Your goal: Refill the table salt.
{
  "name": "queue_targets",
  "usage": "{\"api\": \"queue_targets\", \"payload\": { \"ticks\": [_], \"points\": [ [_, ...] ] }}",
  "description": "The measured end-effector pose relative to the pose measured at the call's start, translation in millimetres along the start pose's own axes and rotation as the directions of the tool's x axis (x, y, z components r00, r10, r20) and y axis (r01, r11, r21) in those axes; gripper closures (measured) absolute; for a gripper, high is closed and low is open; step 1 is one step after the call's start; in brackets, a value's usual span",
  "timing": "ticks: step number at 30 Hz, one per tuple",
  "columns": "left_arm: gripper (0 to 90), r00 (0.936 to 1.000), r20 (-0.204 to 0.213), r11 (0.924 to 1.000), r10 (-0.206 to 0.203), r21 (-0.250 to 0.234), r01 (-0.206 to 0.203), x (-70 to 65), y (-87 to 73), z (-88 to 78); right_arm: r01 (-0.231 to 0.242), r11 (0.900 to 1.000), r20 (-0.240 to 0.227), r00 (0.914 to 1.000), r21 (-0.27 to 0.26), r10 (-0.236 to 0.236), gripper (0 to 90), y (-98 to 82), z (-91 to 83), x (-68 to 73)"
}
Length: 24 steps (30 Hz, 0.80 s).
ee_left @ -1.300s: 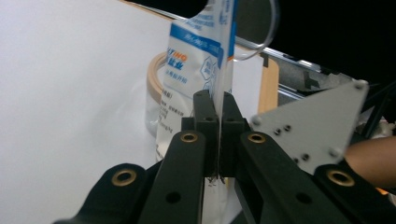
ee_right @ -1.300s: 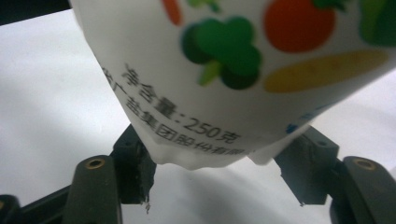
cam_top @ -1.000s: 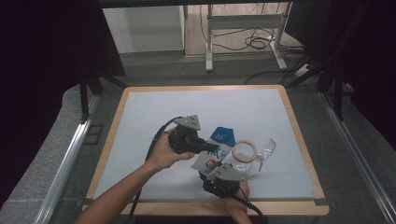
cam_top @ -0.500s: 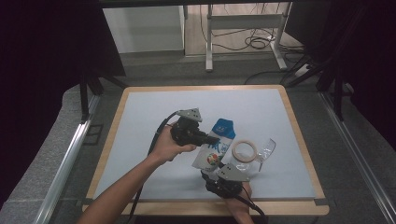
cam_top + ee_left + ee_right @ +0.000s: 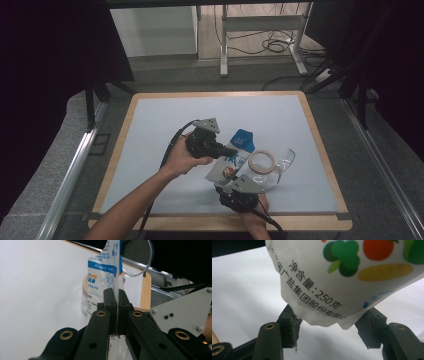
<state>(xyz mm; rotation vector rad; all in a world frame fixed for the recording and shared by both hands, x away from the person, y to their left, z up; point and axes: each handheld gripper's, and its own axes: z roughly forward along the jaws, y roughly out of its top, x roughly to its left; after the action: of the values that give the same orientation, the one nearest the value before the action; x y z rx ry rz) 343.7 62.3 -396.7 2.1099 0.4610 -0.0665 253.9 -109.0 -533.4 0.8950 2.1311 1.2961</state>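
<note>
Salt bag (image 5: 231, 162), white and blue, held off the worktop (image 5: 150, 150) between both tools. Left tool (image 5: 116, 305) clamped flat on the bag's thin edge. Right tool (image 5: 329, 331): jaws have just been closing, bottom corner of bag between them, left pad touching, right pad just clear. Tape roll (image 5: 262, 161) and clear safety glasses (image 5: 285, 160) lie just beyond the bag.
</note>
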Motion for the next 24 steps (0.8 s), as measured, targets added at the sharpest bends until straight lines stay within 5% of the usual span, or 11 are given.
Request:
{"api": "queue_targets", "payload": {
  "ticks": [9, 24],
  "points": [
    [90.0, 1.0000, 0.002, 0.9998, 0.005, 0.017, -0.005, -0.8, 3.3, 11.0, -0.074, 0.997, 0.007, 0.9973, 0.015, 0.074, 44.5, 0.1, 2.6, 1.1],
    [90.0, 0.9999, -0.012, 1.0000, 0.007, 0.006, -0.007, -3.6, 3.0, 1.5, -0.069, 0.997, 0.015, 0.9975, -0.024, 0.069, 43.0, -3.0, -0.2, -1.0]
  ]
}}
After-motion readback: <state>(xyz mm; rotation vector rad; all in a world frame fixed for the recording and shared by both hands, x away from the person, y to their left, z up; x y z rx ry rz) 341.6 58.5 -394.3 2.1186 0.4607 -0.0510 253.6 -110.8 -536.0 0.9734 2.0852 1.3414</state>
